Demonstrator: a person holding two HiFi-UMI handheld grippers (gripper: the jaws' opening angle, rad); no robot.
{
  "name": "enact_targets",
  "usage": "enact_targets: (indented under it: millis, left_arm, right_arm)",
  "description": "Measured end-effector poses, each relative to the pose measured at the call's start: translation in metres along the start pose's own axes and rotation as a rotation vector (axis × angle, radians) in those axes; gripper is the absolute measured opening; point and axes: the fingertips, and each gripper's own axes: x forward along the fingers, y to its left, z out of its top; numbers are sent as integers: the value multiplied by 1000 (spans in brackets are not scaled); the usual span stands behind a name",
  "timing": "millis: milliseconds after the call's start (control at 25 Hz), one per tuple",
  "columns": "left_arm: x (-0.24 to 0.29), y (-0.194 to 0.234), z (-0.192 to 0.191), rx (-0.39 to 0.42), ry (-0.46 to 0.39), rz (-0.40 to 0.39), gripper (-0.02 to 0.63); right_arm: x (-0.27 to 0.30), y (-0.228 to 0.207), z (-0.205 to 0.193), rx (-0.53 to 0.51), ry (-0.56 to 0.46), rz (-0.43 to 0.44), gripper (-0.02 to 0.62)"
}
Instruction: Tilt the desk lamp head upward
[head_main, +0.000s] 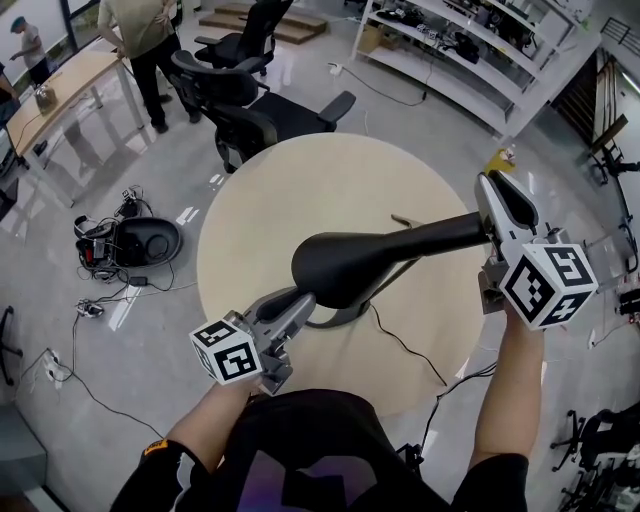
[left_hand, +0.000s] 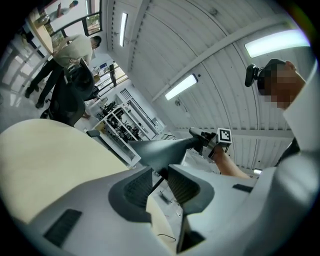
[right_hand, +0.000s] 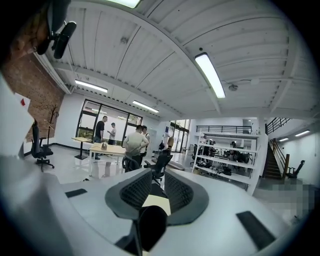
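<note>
- My left tongs (left_hand: 160, 182) are open: the two ribbed pads stand apart and press on nothing.
- The wide end of the black lamp head (head_main: 370, 262) sits just past their tips. In the left gripper view a thin dark line runs through the gap, and I cannot tell what it is.
- My right tongs (head_main: 497, 195) are closed on the narrow end of the lamp head. In the right gripper view that black end sits low between the jaws, near their root.
- The lamp head stretches across the middle of the round beige counter (head_main: 300, 190), above its top. It runs from my left tongs at the lower left to my right tongs at the right.
- Under the head, the lamp's grey base (head_main: 345, 318) rests on the counter.
- A black cord (head_main: 410, 350) trails from the base toward the near edge of the counter.
- Beyond the far edge of the counter stand black office chairs (head_main: 250, 110).
- A person (head_main: 140, 30) stands farther off beside another table.
- White shelves (head_main: 470, 50) line the far right of the room.
</note>
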Motion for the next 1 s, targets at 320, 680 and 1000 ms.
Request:
enact_targets:
  millis: [320, 680, 1000]
  left_arm:
    - [-12, -17, 42, 88, -60, 1, 132]
    - [-15, -64, 104, 209, -153, -50, 113]
    - [-1, -116, 142, 367, -167, -88, 107]
  right_arm:
    - [-4, -20, -20, 73, -11, -39, 87]
    - [-11, -41, -50, 194, -7, -65, 87]
    - [-22, -53, -75, 308, -11, -67, 87]
